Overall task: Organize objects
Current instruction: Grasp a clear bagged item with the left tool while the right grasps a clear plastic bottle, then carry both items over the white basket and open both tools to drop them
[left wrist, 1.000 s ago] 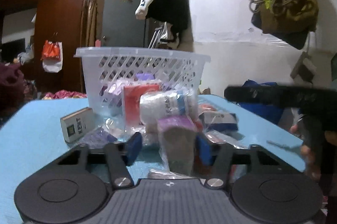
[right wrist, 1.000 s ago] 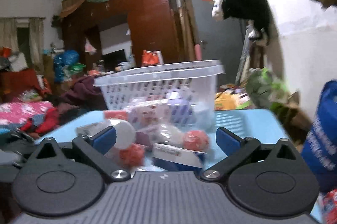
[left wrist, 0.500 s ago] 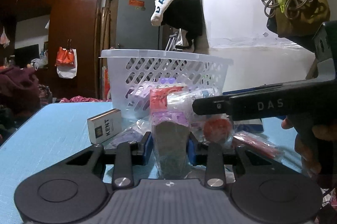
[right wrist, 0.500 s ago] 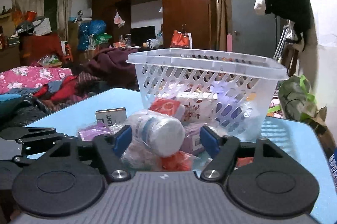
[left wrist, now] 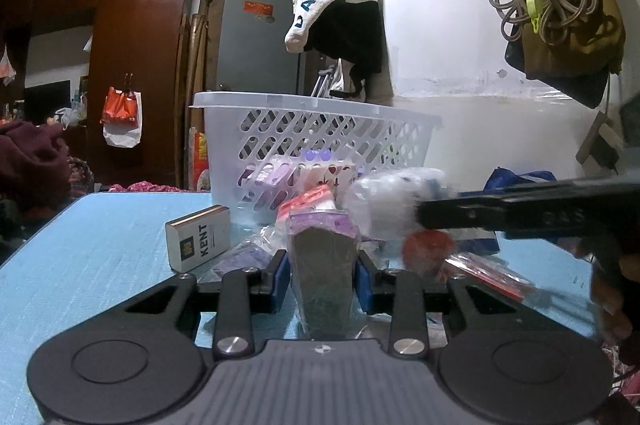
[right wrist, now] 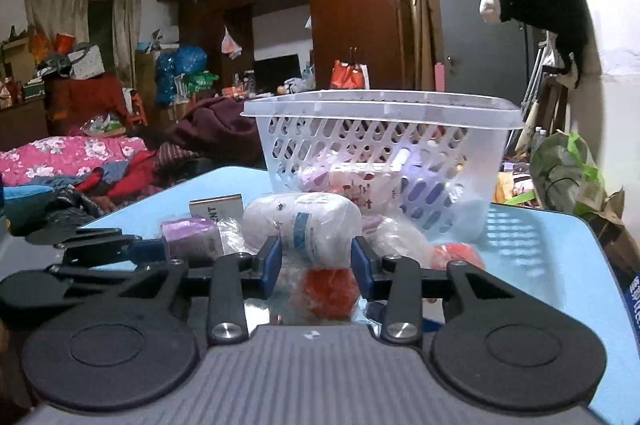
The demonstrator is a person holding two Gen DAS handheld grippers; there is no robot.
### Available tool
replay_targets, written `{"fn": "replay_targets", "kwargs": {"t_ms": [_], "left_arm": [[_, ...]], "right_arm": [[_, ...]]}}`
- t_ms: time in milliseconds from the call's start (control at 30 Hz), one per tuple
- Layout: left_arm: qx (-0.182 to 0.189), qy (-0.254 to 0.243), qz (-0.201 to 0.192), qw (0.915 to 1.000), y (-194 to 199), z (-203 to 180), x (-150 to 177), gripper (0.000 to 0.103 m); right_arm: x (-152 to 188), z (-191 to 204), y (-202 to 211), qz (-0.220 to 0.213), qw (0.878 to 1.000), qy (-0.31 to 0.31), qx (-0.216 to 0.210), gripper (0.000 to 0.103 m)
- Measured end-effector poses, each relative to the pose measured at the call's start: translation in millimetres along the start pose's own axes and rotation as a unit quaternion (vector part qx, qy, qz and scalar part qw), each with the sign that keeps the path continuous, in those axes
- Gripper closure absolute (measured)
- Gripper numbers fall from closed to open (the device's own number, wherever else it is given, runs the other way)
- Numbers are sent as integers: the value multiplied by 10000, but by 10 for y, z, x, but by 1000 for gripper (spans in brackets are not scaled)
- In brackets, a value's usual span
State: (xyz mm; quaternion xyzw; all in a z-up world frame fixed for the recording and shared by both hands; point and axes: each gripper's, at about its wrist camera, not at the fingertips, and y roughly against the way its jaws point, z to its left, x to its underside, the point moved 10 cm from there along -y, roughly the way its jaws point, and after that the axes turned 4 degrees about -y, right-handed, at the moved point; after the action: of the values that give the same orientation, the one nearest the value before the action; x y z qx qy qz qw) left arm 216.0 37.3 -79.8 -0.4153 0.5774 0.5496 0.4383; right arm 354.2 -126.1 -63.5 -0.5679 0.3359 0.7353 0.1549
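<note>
White roll (right wrist: pixel 302 231) lies crosswise between the closing right hand-held gripper (right wrist: pixel 316 259) pads, basket (right wrist: pixel 384 109) just beyond; left hand-held gripper (left wrist: pixel 322 275) pinches a purple-topped packet (left wrist: pixel 322 265).

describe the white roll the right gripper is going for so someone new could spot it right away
Find the white slotted basket on the blue table; a heap of small packets lies before it. On top, between the closing right gripper, lies the white wrapped roll, the only one with a blue band.
</note>
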Motion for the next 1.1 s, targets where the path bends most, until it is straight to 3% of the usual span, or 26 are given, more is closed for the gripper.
{"fn": "replay_targets", "kwargs": {"t_ms": [867, 1100], "left_arm": [[21, 17, -473, 9989, 128, 59, -197, 66], [1, -8, -814, 9967, 177, 152, -684, 66]], "right_arm": [[-103, -92, 267, -639, 9976, -4, 269, 63], [-356, -49, 400, -966, 9947, 88, 355, 63]]}}
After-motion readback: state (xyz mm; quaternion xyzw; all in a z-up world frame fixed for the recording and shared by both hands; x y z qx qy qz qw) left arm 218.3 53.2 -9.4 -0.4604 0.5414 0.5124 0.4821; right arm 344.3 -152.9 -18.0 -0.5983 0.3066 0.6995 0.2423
